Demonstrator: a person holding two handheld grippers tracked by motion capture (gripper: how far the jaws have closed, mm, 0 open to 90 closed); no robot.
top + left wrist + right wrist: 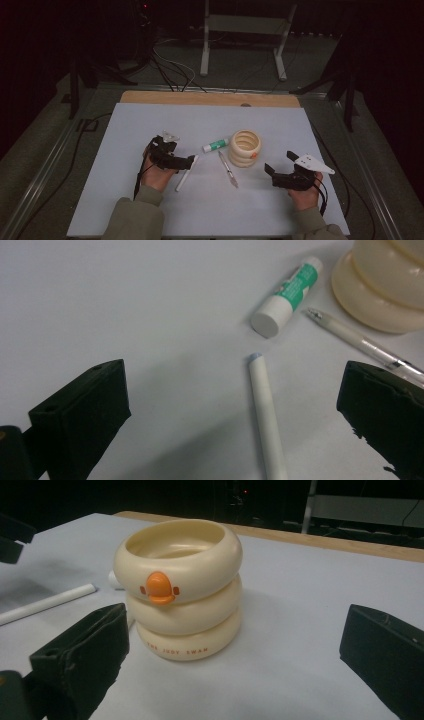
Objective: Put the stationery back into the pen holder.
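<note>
The slim white plastic pen [266,415] lies on the surface between the left tool's [235,405] parted jaws, blue-tipped end toward twelve o'clock; right tool [235,650] gapes empty

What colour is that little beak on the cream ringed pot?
Orange: the small beak on the cream ringed plastic pot shows best in the right gripper view.

left gripper [192,161]: jaws wide apart (low over table) | right gripper [278,161]: jaws wide apart

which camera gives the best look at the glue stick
The left gripper view: the glue stick lies whole and close, green label and white cap clear. The high view shows it small beside the cream holder; the right gripper view hides it behind that holder.
</note>
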